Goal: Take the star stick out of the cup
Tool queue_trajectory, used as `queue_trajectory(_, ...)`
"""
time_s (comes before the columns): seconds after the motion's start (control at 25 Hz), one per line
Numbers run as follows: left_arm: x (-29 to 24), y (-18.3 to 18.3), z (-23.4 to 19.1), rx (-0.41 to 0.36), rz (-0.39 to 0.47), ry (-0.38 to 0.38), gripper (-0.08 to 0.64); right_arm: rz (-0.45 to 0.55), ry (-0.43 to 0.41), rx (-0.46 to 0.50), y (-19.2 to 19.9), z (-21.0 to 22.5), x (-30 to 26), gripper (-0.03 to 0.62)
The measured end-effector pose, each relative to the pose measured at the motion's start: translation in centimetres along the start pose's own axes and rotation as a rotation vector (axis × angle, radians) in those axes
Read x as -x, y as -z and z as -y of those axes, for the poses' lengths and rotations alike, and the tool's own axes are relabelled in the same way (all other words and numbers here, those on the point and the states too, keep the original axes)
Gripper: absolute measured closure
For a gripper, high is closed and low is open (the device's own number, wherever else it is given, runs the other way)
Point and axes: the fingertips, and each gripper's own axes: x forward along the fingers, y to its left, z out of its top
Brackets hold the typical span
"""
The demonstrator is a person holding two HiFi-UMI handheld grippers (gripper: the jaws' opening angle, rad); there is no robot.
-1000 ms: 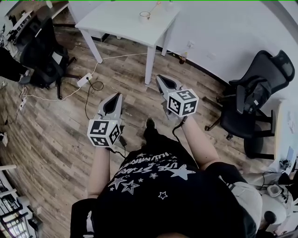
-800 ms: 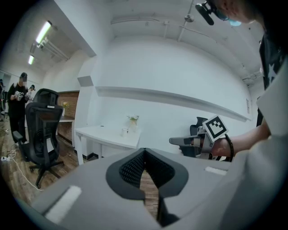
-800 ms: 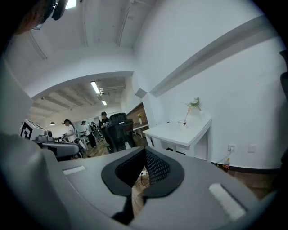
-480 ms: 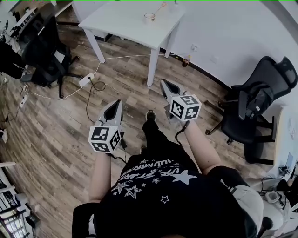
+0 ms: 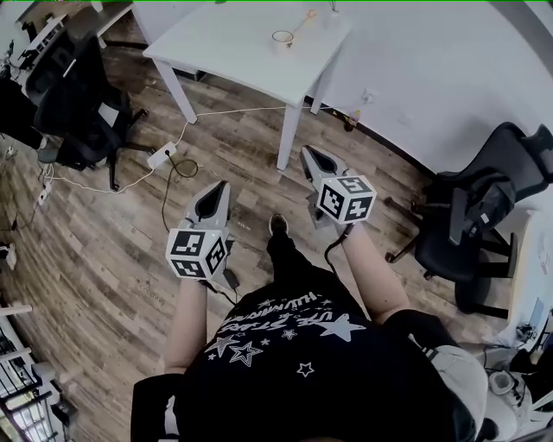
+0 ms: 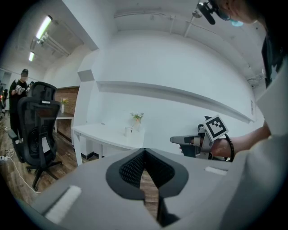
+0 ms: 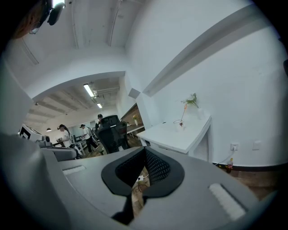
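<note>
A small cup (image 5: 282, 37) with the star stick (image 5: 302, 19) leaning out of it stands on a white table (image 5: 225, 47) far ahead of me. Both grippers hang at waist height over the wooden floor, well short of the table. My left gripper (image 5: 212, 197) is shut with nothing between its pads. My right gripper (image 5: 313, 160) is likewise shut and empty. In the left gripper view the cup (image 6: 128, 130) is tiny on the table, and the right gripper (image 6: 180, 139) shows beside it. The right gripper view shows the cup (image 7: 179, 122) and stick (image 7: 182, 114).
A black office chair (image 5: 73, 95) stands at the left and another (image 5: 471, 216) at the right. A power strip with cables (image 5: 162, 154) lies on the floor before the table. A small plant vase (image 7: 193, 101) shares the table. People (image 7: 63, 132) stand far off.
The table with the cup has come further into the head view and sits a little closer. Both grippers keep their pose and stay shut.
</note>
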Motion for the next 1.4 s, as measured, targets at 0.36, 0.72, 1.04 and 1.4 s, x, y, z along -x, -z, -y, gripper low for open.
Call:
queue_trajectory(0.36, -8.9, -3.8, -4.6, 0.000, 0.006, -0.013, 0.557, 0.016, -0.010, -0.012, -4.9, 4.8, -8.9, 0.575)
queue_trajectory(0.72, -17.3, -7.0, -7.5, -0.015, -0.003, -0.021, 0.558, 0.019, -0.001, -0.051, -8.3, 10.7, -15.7, 0.575)
queue_trajectory(1.04, -22.9, -8.7, -8.6, -0.029, -0.003, -0.037, 0.558, 0.029, -0.014, -0.071, -10.2, 14.8, -19.2, 0.575)
queue_trajectory(1.4, -26.4, -11.1, -8.4, -0.049, 0.004, -0.026, 0.557, 0.040, 0.004, -0.092, -11.8, 17.7, -20.0, 0.575)
